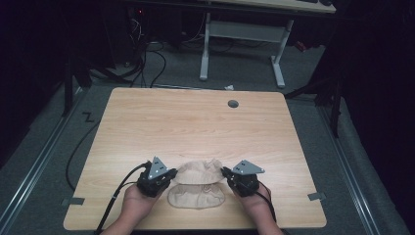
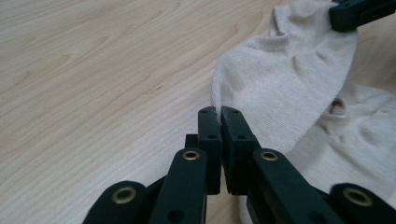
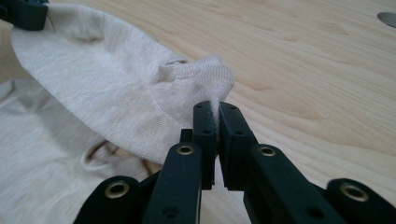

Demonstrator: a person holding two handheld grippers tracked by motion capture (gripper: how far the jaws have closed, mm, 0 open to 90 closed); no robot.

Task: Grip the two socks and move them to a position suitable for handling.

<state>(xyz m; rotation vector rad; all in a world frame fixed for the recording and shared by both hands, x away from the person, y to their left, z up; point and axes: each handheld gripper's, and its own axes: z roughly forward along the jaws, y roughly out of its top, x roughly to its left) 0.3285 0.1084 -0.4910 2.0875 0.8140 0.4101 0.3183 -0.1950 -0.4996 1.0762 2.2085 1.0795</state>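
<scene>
Two beige socks lie near the front edge of the wooden table [image 1: 195,117]. The upper sock [image 1: 198,172] [image 2: 285,84] [image 3: 107,88] is stretched between my two grippers, raised a little off the one below. The lower sock [image 1: 196,196] [image 2: 369,140] [image 3: 37,154] lies flat beneath it. My left gripper [image 1: 172,172] [image 2: 218,112] is shut on the upper sock's left end. At the opposite end, my right gripper [image 1: 225,171] [image 3: 216,106] is shut on the fabric's edge. Each gripper's tip also appears in the other's view, as the right gripper [image 2: 359,13] and the left gripper [image 3: 23,13].
A small grey round cap [image 1: 233,104] [image 3: 386,18] is set into the table near its far edge. Beyond the table stand a white desk frame [image 1: 240,44] and cables [image 1: 147,58] on the grey floor. The person's hands [image 1: 134,200] come in at the front edge.
</scene>
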